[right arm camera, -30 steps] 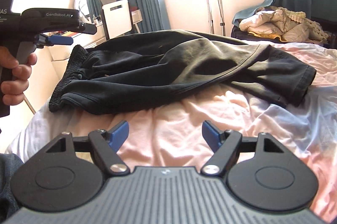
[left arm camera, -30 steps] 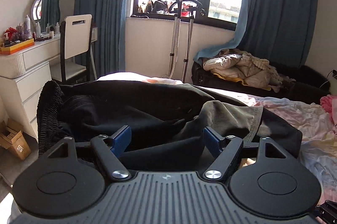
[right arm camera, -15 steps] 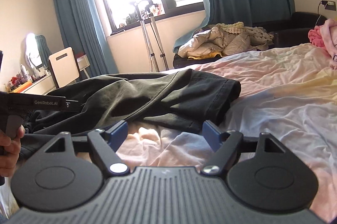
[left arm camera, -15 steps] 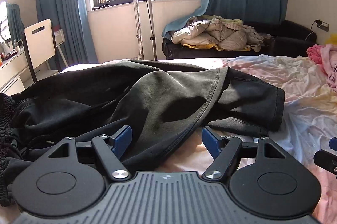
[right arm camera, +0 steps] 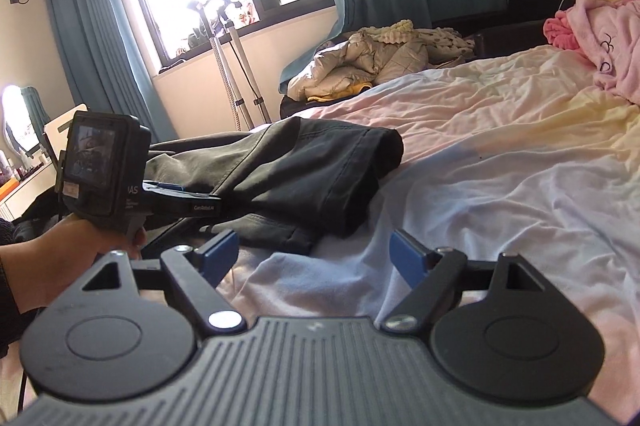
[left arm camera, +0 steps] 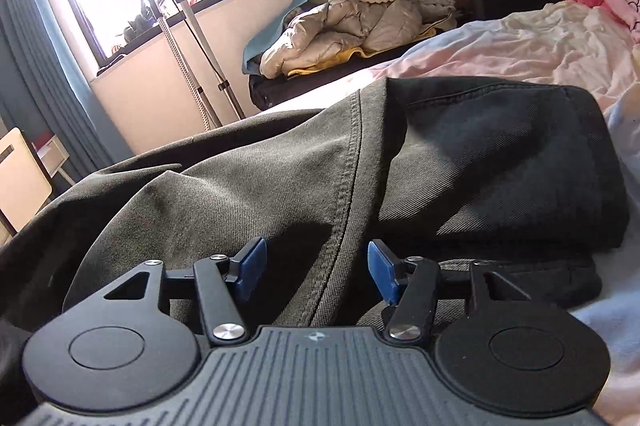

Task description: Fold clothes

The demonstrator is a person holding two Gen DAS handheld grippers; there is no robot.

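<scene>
Dark grey trousers (left arm camera: pixel 440 165) lie across the pastel bed sheet (right arm camera: pixel 500 185), leg hems toward the right. My left gripper (left arm camera: pixel 316 266) is low on the trousers. Its jaws are closing around a stitched fold of the leg, and the blue pads (left arm camera: pixel 252 264) still stand a little off the cloth. In the right wrist view the trousers (right arm camera: pixel 312 177) sit at centre left, with a hand holding the left gripper's body (right arm camera: pixel 104 169) against them. My right gripper (right arm camera: pixel 316 258) hovers over bare sheet just short of the hems; its jaws are opening with nothing between them.
A pink garment heap (right arm camera: pixel 600 33) lies on the bed at far right. A beige quilted jacket (right arm camera: pixel 372 61) rests on a dark sofa beyond the bed. A metal stand (right arm camera: pixel 228 65) leans under the window, and a white chair (left arm camera: pixel 20 177) stands at left.
The left gripper has travelled right and down along the trousers to the leg end, and its jaws have narrowed around a seam fold. The right gripper has swung right toward the hems.
</scene>
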